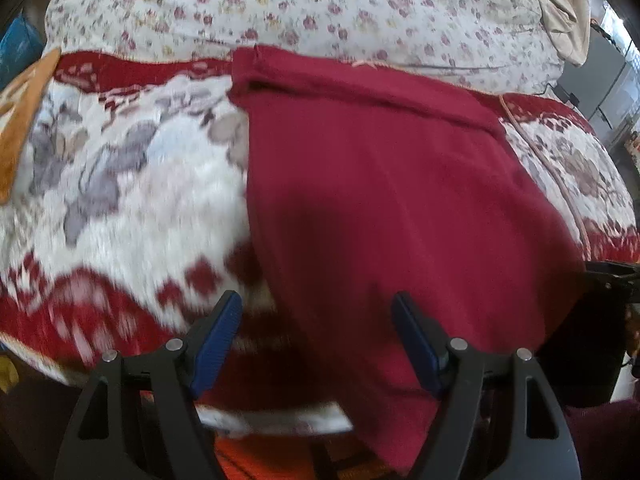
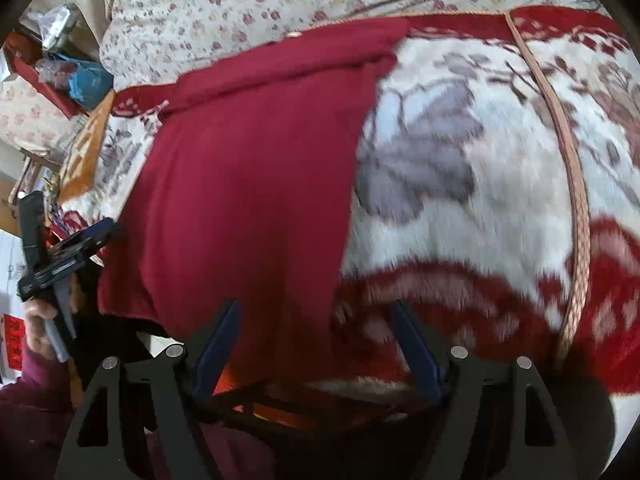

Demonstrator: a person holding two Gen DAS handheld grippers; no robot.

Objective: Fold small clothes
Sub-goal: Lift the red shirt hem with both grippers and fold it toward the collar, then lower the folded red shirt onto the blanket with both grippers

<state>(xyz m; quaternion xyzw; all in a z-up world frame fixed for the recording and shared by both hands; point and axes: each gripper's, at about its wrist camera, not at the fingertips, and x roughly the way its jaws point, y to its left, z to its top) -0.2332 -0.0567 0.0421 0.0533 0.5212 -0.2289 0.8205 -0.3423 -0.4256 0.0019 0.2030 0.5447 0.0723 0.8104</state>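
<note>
Garment: our dark red garment point(image 1: 380, 184) lies lengthwise on the bed's patterned blanket point(image 1: 132, 184), near end overhanging.
Left hand-held gripper point(image 1: 316, 340): released, empty.
Right hand-held gripper point(image 2: 316, 340): released, empty.
Risk: we judge the overhang could drag it off.
Writing: none we can read.

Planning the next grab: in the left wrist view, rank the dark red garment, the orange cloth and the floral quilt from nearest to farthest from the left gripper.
1. Dark red garment: directly beneath the left gripper.
2. Orange cloth: far left edge.
3. Floral quilt: along the top, behind both.
</note>
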